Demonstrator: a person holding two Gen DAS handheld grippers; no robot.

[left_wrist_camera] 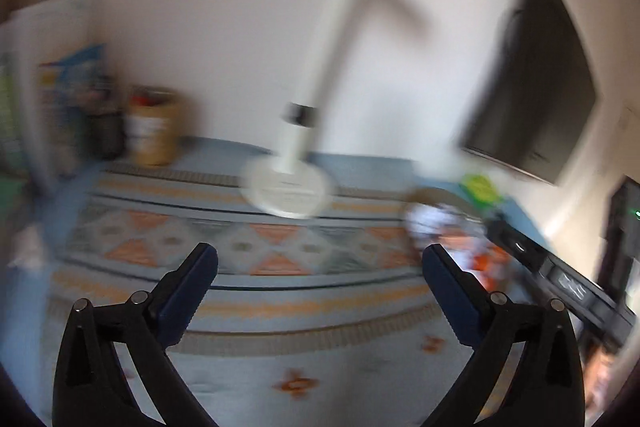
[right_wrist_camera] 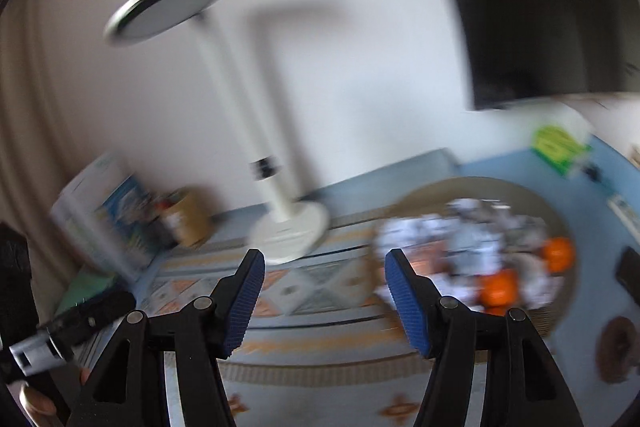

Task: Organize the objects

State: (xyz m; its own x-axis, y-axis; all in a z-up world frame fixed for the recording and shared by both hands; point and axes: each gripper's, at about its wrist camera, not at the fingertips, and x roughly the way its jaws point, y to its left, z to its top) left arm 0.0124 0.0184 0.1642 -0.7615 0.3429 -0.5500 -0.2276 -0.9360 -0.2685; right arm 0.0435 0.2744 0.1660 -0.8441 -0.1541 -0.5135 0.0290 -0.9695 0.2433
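Both views are motion-blurred. My left gripper (left_wrist_camera: 320, 259) is open and empty above a patterned blue and orange table mat (left_wrist_camera: 240, 291). My right gripper (right_wrist_camera: 324, 267) is open and empty above the same mat (right_wrist_camera: 316, 311). A round woven tray (right_wrist_camera: 560, 223) at the right holds crumpled white wrappers (right_wrist_camera: 460, 243) and two orange fruits (right_wrist_camera: 498, 287). That pile shows at the right in the left wrist view (left_wrist_camera: 440, 223). A white desk lamp (left_wrist_camera: 288, 187) stands at the back middle; it also shows in the right wrist view (right_wrist_camera: 288, 231).
A tan cylindrical can (left_wrist_camera: 154, 131) and boxes (left_wrist_camera: 60, 87) stand at back left. A dark wall screen (left_wrist_camera: 532, 83) hangs at the right. A green packet (right_wrist_camera: 556, 147) lies behind the tray. A brown round object (right_wrist_camera: 618, 347) lies at right. The left gripper's body (right_wrist_camera: 80, 319) shows at lower left.
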